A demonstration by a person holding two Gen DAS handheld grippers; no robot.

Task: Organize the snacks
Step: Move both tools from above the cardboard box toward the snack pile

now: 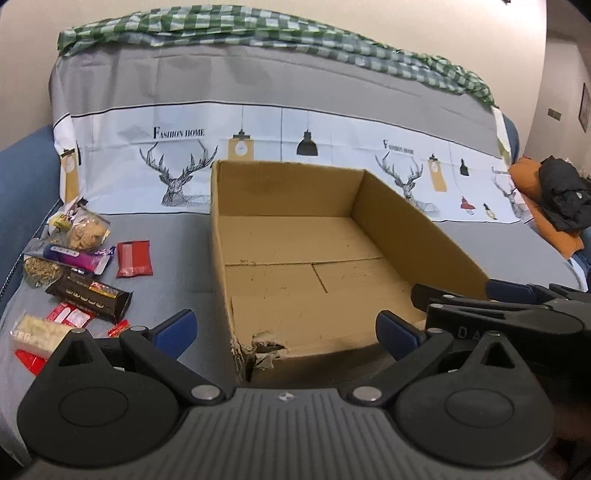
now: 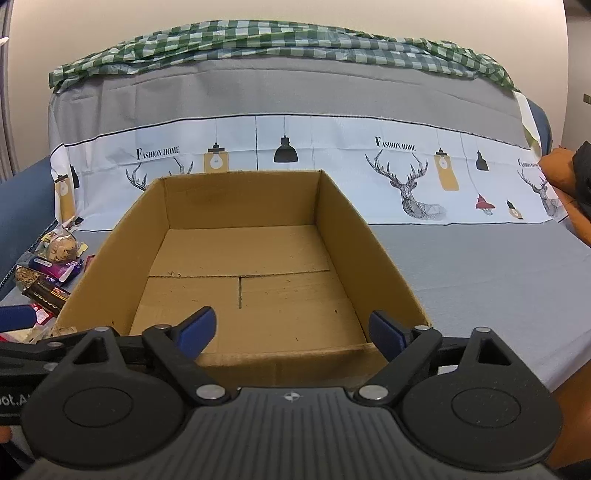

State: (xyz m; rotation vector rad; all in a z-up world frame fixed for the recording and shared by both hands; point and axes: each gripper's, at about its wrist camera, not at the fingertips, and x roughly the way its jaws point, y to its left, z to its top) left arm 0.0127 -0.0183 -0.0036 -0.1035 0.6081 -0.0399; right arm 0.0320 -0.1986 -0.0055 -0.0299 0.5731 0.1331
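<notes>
An empty open cardboard box [image 1: 413,236] sits on the grey-covered sofa seat; it also shows in the right wrist view [image 2: 354,236]. Its near left corner is torn. A pile of snack packets lies left of the box: a red packet [image 1: 134,258], a dark brown bar [image 1: 92,297], a purple packet [image 1: 79,258], a bag of round biscuits [image 1: 86,230] and a pale cracker pack [image 1: 38,332]. The pile also shows in the right wrist view [image 2: 48,266]. My left gripper [image 1: 286,332] is open and empty at the box's near edge. My right gripper [image 2: 291,332] is open and empty over the box's near wall.
The sofa back carries a grey and white printed cover [image 1: 258,136] and a green checked cloth [image 1: 258,26]. An orange cushion with a black garment [image 1: 554,199] lies at the far right. The right gripper's body [image 1: 517,314] sits beside my left gripper.
</notes>
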